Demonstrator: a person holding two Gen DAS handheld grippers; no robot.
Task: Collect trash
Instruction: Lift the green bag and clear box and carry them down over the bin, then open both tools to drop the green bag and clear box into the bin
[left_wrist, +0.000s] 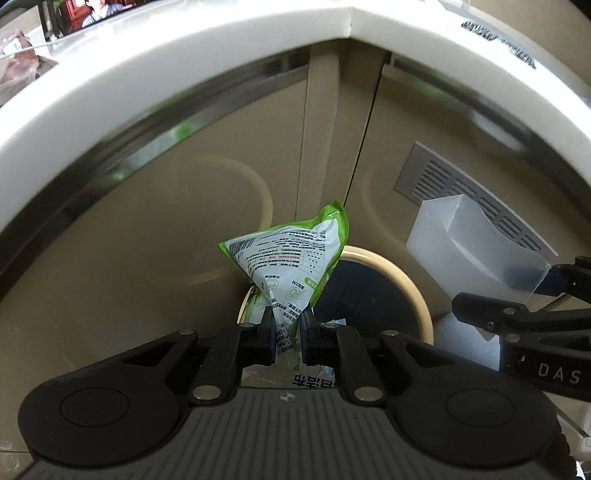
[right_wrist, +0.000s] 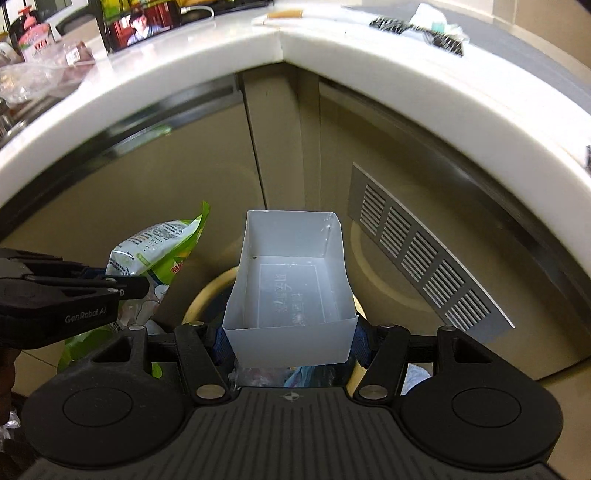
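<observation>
My left gripper (left_wrist: 287, 325) is shut on a crumpled green and white snack bag (left_wrist: 291, 258), held over a round bin with a cream rim (left_wrist: 399, 277). The same bag (right_wrist: 155, 251) shows at the left of the right wrist view, with the left gripper (right_wrist: 142, 288) clamped on it. My right gripper (right_wrist: 290, 341) is shut on the sides of an empty white plastic box (right_wrist: 291, 288), open side facing the camera, above the bin rim (right_wrist: 201, 295). That box (left_wrist: 469, 243) appears at the right of the left wrist view, held by the right gripper (left_wrist: 532, 291).
A white countertop edge (left_wrist: 184, 66) arches overhead, with beige cabinet doors (left_wrist: 147, 221) below it. A grey vent grille (right_wrist: 424, 243) sits in the right door. Trash and a printed wrapper (left_wrist: 314, 380) lie inside the bin. A screen (right_wrist: 140, 26) and packaged goods stand on the counter.
</observation>
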